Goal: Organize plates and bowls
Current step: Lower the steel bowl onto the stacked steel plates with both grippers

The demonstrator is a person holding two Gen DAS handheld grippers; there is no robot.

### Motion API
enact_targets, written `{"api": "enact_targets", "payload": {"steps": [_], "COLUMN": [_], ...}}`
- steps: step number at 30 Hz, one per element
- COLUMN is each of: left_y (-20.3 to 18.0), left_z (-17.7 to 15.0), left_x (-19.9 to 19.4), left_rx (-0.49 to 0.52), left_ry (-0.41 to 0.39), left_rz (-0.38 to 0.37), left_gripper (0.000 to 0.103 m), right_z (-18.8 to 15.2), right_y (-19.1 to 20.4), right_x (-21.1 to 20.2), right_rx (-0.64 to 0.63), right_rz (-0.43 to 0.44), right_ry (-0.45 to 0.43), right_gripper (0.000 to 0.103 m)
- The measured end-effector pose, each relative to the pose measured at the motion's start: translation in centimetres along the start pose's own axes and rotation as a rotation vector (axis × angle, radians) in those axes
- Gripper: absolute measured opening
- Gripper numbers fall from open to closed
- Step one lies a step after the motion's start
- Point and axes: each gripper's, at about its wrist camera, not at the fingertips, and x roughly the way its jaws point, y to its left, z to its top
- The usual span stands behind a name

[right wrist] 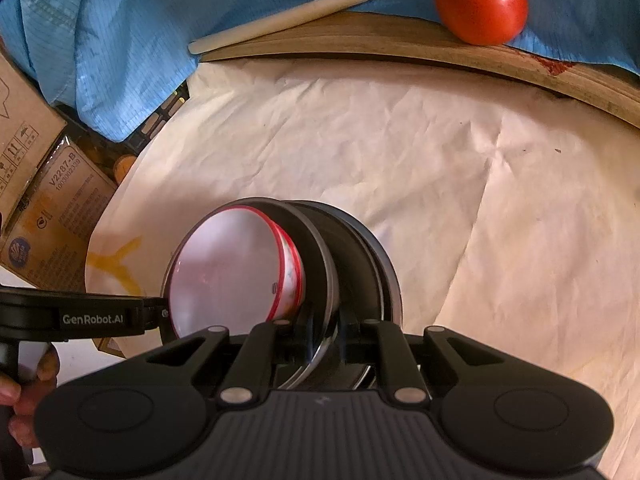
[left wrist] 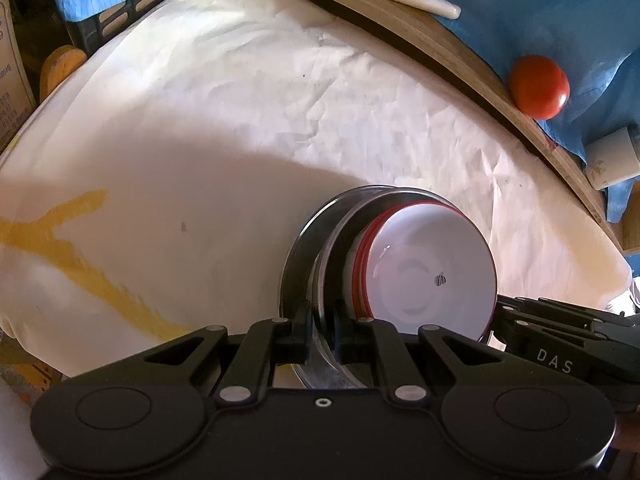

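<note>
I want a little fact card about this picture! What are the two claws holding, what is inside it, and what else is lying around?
held thing: stack of shiny metal plates, both claws gripping its rim
left claw: shut on the stack's rim
right claw: shut on the stack's rim
inside the stack: white bowl with a red rim
underneath: crumpled white paper sheet
nearby: round red tomato on blue cloth, beside a white stick
</note>
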Motion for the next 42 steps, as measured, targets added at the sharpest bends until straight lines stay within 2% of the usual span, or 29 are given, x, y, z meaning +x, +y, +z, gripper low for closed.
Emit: {"api": "enact_targets", "payload": {"steps": [42], "left_y": [-0.58], "left_z": [0.21], "left_x": [0.57], "left_rx": [0.011], "left_ry": [0.026], "left_rz": [0.021], "left_gripper": [0.009], "right_z": [0.09], "right_y": [-0.47], "right_x": [0.52], "right_rx": [0.015], "right_rz": [0.010], "right_ry": [0.025], "right_gripper": [0.015]}}
